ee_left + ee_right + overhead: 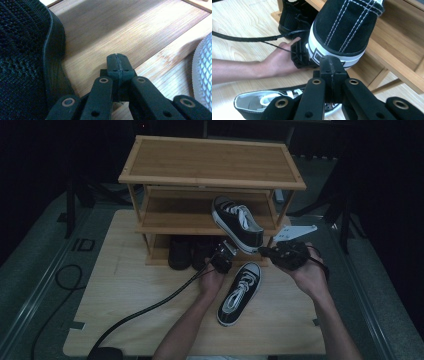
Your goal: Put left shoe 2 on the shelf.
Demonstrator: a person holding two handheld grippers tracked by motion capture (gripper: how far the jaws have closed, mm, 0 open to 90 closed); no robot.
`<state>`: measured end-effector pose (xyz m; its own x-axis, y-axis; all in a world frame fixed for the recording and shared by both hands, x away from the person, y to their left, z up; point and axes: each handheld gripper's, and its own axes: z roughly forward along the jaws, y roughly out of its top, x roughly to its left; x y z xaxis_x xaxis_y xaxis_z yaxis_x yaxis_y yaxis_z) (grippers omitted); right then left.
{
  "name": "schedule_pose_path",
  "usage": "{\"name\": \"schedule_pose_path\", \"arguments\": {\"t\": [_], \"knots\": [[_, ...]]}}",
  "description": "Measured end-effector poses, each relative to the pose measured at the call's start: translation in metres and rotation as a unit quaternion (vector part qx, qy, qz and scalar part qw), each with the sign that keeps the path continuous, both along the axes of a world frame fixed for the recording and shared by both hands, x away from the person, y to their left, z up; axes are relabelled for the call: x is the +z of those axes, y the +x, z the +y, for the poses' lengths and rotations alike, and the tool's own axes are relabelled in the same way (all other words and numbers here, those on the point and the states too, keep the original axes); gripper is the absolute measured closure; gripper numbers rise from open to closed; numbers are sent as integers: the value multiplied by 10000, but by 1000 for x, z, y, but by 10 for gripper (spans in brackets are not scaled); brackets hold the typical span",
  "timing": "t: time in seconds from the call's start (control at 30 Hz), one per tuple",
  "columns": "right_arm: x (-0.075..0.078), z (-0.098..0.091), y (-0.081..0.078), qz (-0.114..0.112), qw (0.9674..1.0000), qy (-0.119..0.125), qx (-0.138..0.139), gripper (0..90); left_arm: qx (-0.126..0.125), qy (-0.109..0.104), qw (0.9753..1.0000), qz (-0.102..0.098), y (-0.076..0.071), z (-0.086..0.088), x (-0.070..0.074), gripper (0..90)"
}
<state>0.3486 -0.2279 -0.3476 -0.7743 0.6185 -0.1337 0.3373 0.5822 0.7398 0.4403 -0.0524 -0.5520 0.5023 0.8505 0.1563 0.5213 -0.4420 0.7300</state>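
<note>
Right gripper (331, 65): jaws pressed together, nothing between them, tip at the heel of the raised black sneaker (347, 27), just under its white sole band; contact not certain. In the high view this sneaker (237, 223) hangs tilted, toe toward the middle shelf (175, 217) of the wooden shoe rack (210, 162), heel out over the table (130, 285).

Left gripper (118, 65): jaws likewise together and empty, pointing along bare shelf wood, under the sneaker from the other side (222, 257). A dark knit shoe (22, 57) crowds its left.

Second sneaker (240, 292) lies flat on the table between the forearms, laces up. Dark shoes (187, 252) sit on the bottom shelf, directly behind the left gripper. Black cable (145, 307) trails across the tabletop.
</note>
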Motion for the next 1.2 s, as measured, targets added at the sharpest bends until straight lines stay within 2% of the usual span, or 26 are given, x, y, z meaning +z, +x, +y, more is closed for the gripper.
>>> {"name": "schedule_pose_path", "arguments": {"t": [0.13,0.37,0.5,0.7,0.77,0.8,0.9,1.2], "knots": [[-1,4,5,10,10000,70,57,900,7,6,10000,-6,0,0,0,900],[-2,17,10,-37,9999,-30,115,900,17,8,10000,-6,0,-1,0,900],[-3,22,14,-20,9999,1,171,900,18,13,10000,-20,0,-1,0,900],[-5,30,21,36,9997,53,243,900,-38,209,9998,15,0,1,1,900],[-5,31,25,61,9996,99,244,900,-40,222,9997,26,0,1,1,900],[-6,32,27,53,9996,101,243,900,-7,131,9999,2,0,0,0,900],[-6,34,29,80,9996,113,259,900,-10,113,9999,-24,0,-1,0,900],[-6,43,34,101,9992,95,365,900,6,223,9998,-3,2,-2,1,900]]}}
